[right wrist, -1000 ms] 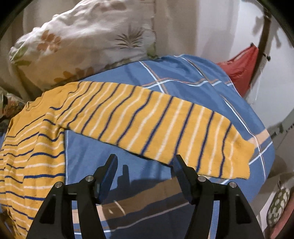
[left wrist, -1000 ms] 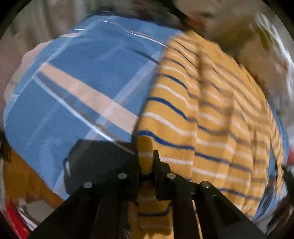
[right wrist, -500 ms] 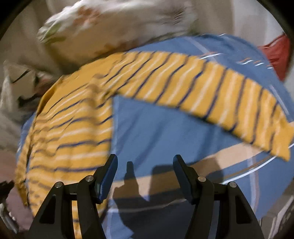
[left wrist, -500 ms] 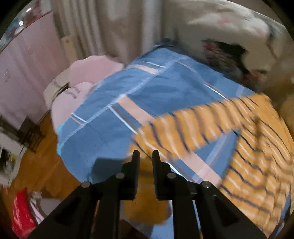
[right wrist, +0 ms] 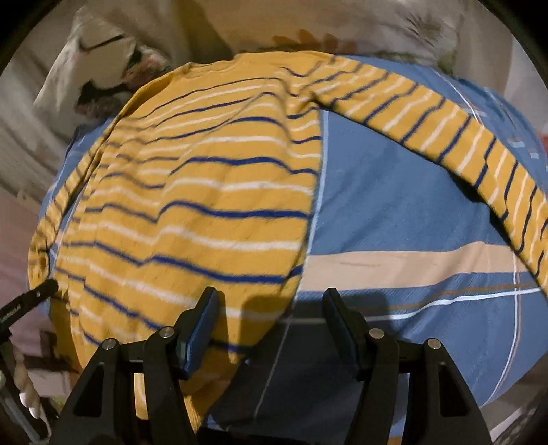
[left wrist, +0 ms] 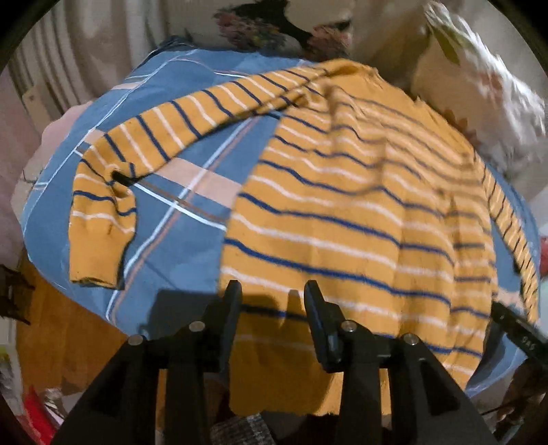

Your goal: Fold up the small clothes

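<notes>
A yellow sweater with blue and white stripes (left wrist: 342,212) lies spread flat on a blue checked bedsheet (left wrist: 178,219), hem toward me. Its left sleeve (left wrist: 164,137) stretches out to the left with the cuff bent down. In the right wrist view the sweater body (right wrist: 191,205) is on the left and the right sleeve (right wrist: 445,130) runs out to the right. My left gripper (left wrist: 272,291) is open and empty above the hem's left part. My right gripper (right wrist: 269,301) is open and empty above the hem's right corner.
Floral pillows (right wrist: 308,24) lie behind the sweater at the head of the bed. The bed's left edge drops to a wooden floor (left wrist: 51,335). The other gripper's tip (right wrist: 27,301) shows at the left edge of the right wrist view.
My left gripper let go of the sleeve, opened, and swung right to the sweater's hem. My right gripper moved left from the right sleeve to the hem's right corner.
</notes>
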The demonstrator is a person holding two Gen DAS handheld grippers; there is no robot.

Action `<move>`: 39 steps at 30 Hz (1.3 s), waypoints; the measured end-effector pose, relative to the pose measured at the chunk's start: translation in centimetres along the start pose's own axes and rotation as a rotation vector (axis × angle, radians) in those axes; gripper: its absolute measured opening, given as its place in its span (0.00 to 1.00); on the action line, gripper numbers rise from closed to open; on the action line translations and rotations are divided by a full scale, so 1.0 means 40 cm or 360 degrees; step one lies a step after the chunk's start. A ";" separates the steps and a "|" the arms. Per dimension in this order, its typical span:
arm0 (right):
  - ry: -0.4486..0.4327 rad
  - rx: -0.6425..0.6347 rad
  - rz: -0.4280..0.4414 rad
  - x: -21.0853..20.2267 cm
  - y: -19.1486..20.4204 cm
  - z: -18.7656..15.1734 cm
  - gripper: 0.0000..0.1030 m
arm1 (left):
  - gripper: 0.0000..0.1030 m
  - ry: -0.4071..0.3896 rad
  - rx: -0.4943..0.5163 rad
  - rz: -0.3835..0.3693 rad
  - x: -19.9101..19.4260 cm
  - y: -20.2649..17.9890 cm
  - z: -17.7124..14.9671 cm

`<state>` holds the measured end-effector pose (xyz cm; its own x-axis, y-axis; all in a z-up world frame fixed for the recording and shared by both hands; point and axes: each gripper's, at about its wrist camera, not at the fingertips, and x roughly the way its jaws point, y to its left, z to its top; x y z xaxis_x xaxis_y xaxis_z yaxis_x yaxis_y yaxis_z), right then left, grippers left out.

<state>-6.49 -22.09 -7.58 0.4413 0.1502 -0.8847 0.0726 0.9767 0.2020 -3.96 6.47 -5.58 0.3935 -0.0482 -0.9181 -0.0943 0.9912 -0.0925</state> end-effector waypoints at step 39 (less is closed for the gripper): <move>-0.0168 -0.0170 -0.0208 -0.082 0.090 0.017 0.66 | 0.37 -0.0177 0.0314 0.0009 -0.098 -0.170 0.008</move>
<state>-7.08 -19.17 -3.64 0.5261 0.0095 -0.8504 0.0425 0.9984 0.0375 -4.56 -0.06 -1.21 0.4930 -0.0398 -0.8691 0.0799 0.9968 -0.0004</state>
